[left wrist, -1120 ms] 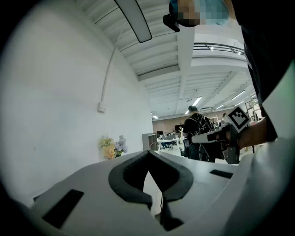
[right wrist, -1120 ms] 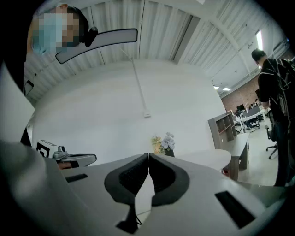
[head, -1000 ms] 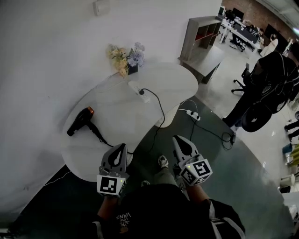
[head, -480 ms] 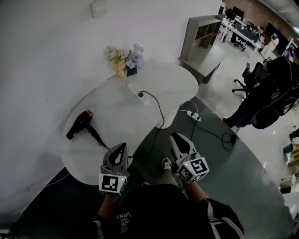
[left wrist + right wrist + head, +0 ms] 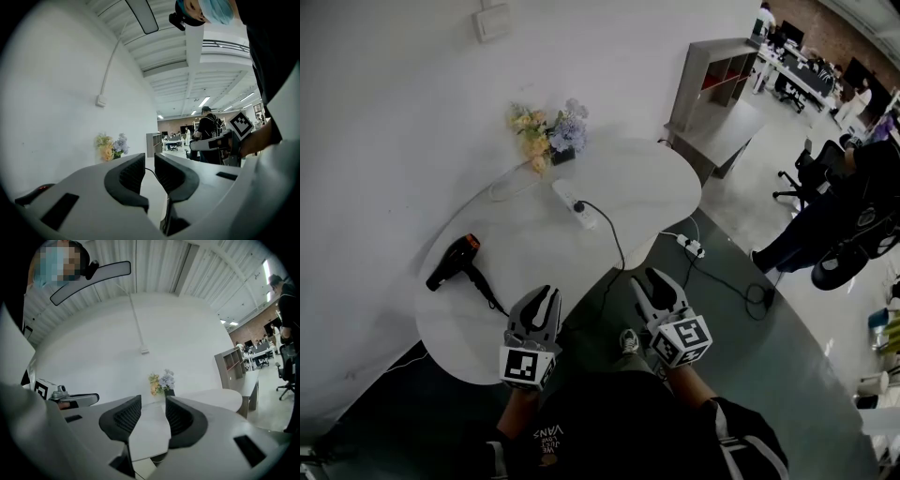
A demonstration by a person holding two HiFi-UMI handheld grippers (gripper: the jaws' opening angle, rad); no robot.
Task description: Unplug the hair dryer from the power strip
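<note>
Black hair dryer (image 5: 453, 263) lies plugged into white power strip (image 5: 574, 202).

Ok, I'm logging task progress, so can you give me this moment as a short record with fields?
hair dryer: lying on the table, left side, untouched
plug: in the power strip, mid-table
left gripper: fingers just opening, narrow gap, nothing between
right gripper: fingers just opened wide, nothing between
progress: unplugging not begun
</note>
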